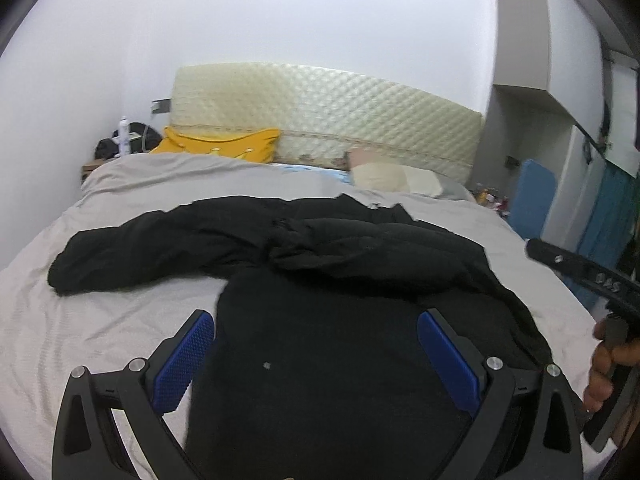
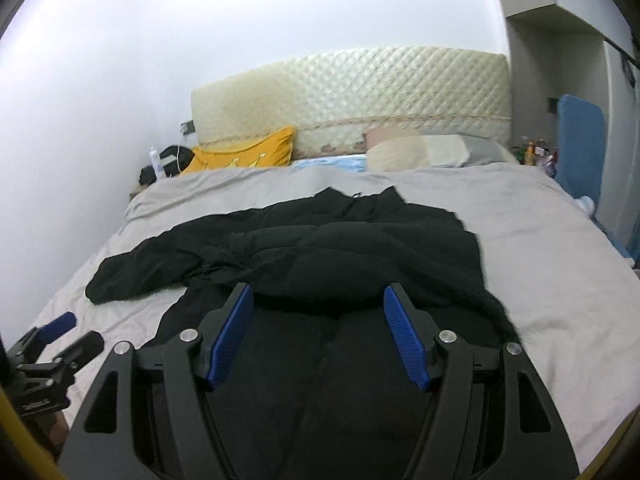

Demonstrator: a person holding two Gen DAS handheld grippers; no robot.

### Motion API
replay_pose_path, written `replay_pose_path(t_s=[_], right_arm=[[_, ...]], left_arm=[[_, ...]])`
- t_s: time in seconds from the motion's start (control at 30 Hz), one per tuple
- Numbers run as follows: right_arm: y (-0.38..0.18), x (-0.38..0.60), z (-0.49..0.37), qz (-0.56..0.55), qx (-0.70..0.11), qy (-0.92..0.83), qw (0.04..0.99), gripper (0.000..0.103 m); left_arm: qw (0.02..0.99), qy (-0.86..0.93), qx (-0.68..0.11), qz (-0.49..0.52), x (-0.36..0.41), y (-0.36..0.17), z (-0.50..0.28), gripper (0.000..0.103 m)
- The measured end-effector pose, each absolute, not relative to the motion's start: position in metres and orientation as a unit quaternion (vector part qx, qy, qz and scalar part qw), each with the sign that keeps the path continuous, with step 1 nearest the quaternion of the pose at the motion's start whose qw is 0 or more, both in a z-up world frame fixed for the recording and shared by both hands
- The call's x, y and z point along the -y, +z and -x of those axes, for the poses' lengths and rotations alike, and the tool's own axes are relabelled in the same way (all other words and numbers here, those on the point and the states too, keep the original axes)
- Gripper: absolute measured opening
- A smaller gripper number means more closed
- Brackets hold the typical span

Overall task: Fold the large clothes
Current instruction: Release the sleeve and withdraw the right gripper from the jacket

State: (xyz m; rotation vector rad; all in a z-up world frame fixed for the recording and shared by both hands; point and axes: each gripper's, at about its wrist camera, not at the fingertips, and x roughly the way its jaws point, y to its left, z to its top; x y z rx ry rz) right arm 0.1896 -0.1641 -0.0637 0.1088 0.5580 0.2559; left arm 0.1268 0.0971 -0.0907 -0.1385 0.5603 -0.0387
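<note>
A large black garment lies spread on the grey bedspread, one sleeve stretched out to the left, the other folded across the chest. It also shows in the right wrist view. My left gripper is open and empty, hovering over the garment's lower body near its left edge. My right gripper is open and empty over the garment's middle. The left gripper also shows at the lower left of the right wrist view. The right gripper's body shows at the right edge of the left wrist view.
A yellow pillow and a beige pillow lie at the quilted cream headboard. A nightstand with a bottle and dark bag stands far left. A blue panel and cluttered items stand at the right of the bed.
</note>
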Motion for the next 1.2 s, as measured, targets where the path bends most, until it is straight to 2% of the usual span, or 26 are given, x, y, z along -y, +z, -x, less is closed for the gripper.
replay_pose_path(t_s=[0.17, 0.27, 0.57, 1.03, 1.2], right_arm=[[-0.050, 0.188, -0.141, -0.021, -0.246, 0.105, 0.963, 0.069], [-0.042, 0.204, -0.115, -0.057, -0.235, 0.118, 0.963, 0.073], [-0.041, 0.234, -0.065, -0.073, -0.224, 0.100, 0.967, 0.074], [-0.086, 0.244, -0.056, -0.077, -0.233, 0.095, 0.965, 0.075], [-0.088, 0.249, -0.053, -0.085, -0.220, 0.091, 0.968, 0.075]], left_arm=[[0.962, -0.027, -0.266, 0.054, -0.078, -0.090, -0.119, 0.103], [0.962, -0.033, -0.267, 0.053, -0.072, -0.091, -0.118, 0.103], [0.961, -0.029, -0.273, 0.038, -0.055, -0.095, -0.120, 0.103], [0.948, -0.026, -0.316, 0.037, -0.057, -0.120, -0.150, 0.103], [0.941, -0.011, -0.336, 0.036, -0.075, -0.104, -0.173, 0.103]])
